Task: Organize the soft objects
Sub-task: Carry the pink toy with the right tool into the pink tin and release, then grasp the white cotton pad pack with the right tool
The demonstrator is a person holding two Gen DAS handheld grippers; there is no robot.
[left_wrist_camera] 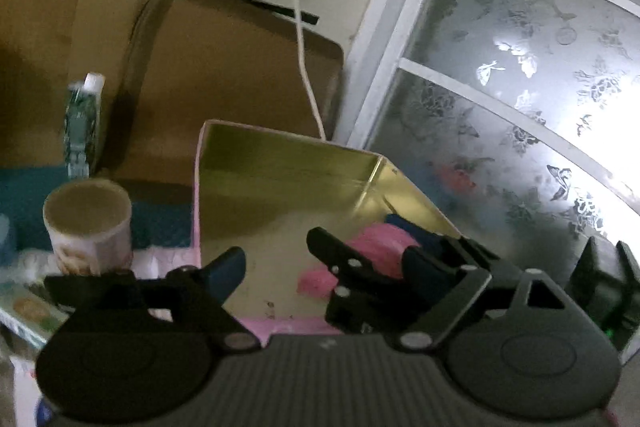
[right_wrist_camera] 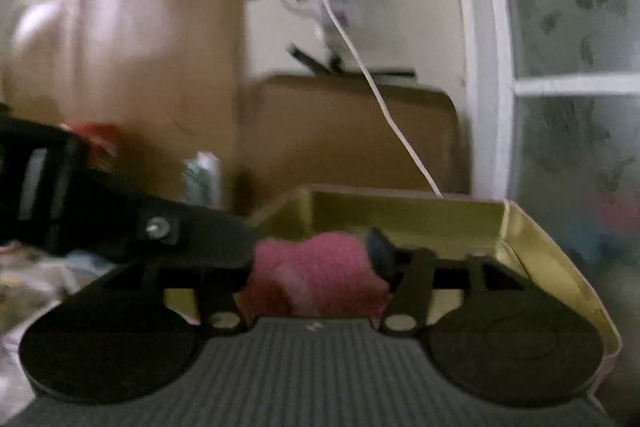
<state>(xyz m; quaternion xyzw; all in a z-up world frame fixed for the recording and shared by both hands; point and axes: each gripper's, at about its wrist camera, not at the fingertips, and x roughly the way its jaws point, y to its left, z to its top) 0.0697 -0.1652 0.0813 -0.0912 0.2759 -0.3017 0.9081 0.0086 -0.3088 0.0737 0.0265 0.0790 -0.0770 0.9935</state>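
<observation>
Left gripper [left_wrist_camera: 320, 259]: jaws spread, empty, above gold box [left_wrist_camera: 280, 163]. Right gripper [right_wrist_camera: 316, 247]: pink cloth [right_wrist_camera: 316, 267] between jaws, grip unclear. Only left view shows mug [left_wrist_camera: 88, 227]

No text, brand or number can be read in either view. The mug [left_wrist_camera: 89, 227] carries a printed picture and the green bottle [left_wrist_camera: 81, 125] a patterned label, both too blurred to make out.

Blue-covered surface [left_wrist_camera: 24, 203] (partly hidden) with gold-lined box [left_wrist_camera: 280, 167], mug [left_wrist_camera: 90, 227], bottle [left_wrist_camera: 82, 123].
</observation>
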